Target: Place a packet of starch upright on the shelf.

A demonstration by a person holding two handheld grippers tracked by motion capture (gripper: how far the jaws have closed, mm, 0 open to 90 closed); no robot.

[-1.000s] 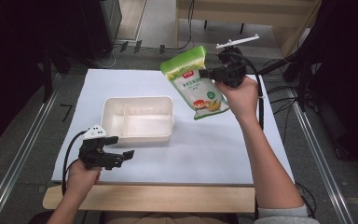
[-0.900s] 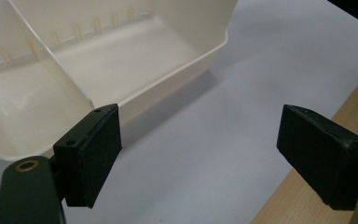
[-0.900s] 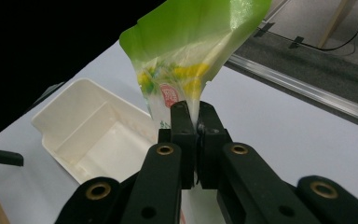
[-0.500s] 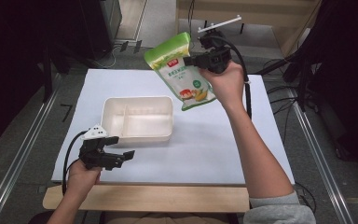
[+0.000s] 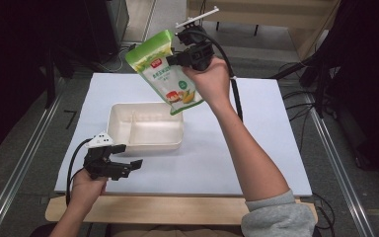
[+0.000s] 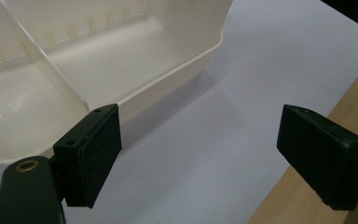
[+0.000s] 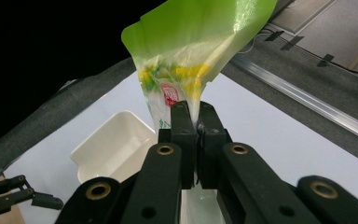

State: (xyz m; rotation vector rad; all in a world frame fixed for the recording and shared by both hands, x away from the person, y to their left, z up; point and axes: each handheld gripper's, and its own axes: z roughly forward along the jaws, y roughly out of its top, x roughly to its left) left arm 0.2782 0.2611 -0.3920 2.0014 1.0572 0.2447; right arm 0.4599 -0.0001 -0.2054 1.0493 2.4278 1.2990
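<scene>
High view: right gripper clamped on green pouch, held tilted in the air above far right edge of cream tray; left gripper low on white mat, just near of tray.
Left gripper view: jaws wide apart, nothing between, tray just ahead.
Right gripper view: jaws pinched together on pouch edge, tray below.

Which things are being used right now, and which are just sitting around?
Being used: green snack bag, pinched in the right tongs; white tray; left tongs, open beside it.
Just there: white mat, wooden table edge, floor cables.
</scene>
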